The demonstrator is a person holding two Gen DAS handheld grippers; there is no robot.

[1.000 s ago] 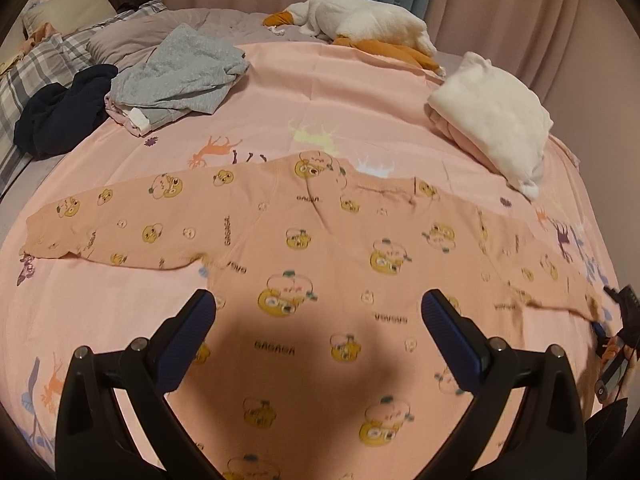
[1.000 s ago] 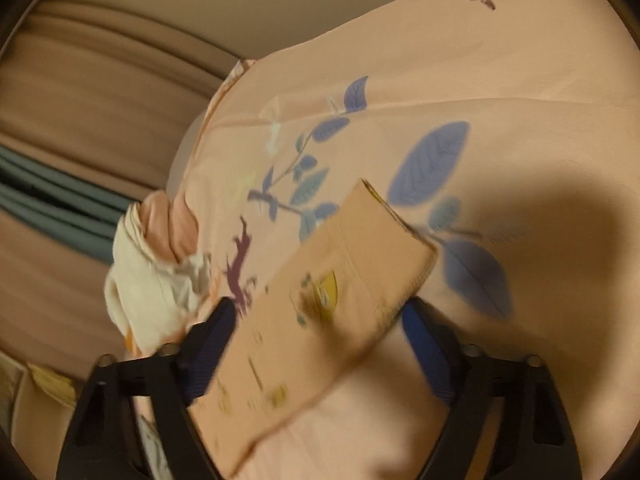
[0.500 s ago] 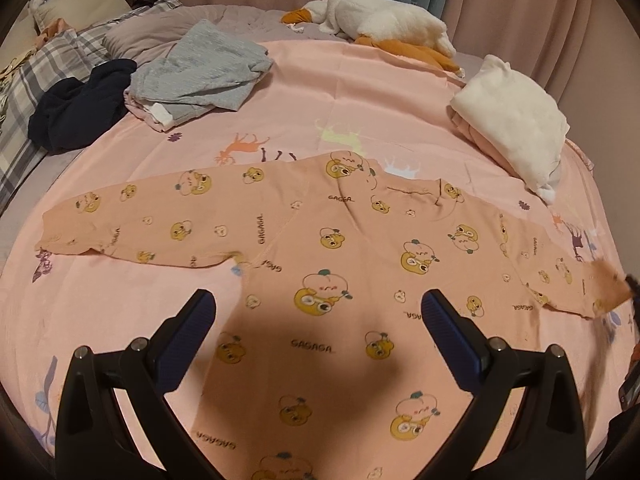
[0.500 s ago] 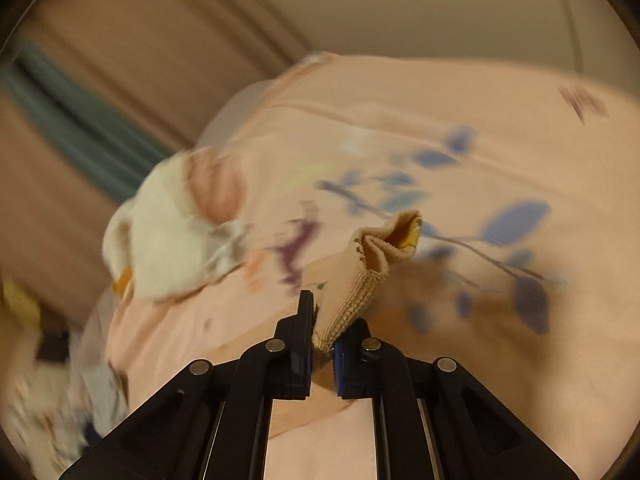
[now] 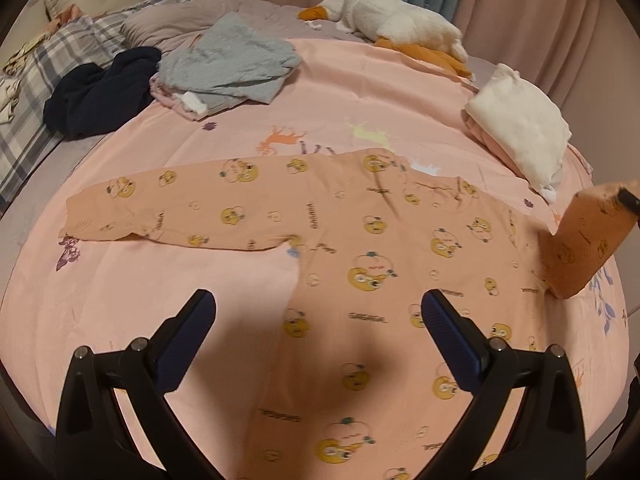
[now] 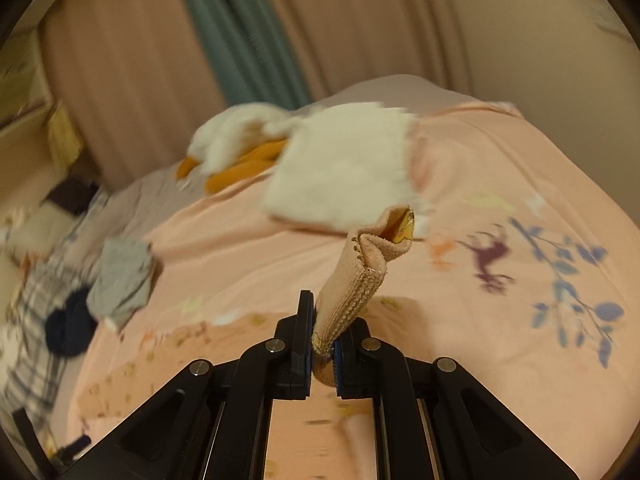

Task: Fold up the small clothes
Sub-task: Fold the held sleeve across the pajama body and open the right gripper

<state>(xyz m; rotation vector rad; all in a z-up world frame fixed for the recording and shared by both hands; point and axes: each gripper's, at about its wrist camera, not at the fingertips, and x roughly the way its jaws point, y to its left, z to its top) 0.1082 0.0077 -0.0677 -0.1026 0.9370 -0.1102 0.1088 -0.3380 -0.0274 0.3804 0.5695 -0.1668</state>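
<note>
One sleeve cuff in right tongs — left tongs wide apart.

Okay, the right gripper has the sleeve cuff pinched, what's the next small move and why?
Probably carry the cuff across onto the shirt's chest: the right gripper is shut on it and has it lifted off the bed, while the other sleeve lies flat.

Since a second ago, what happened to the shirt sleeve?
The right gripper closed on the cuff and lifted that sleeve off the bed, swinging it toward the shirt's middle. The left gripper stays open and empty. The other sleeve still lies flat.
</note>
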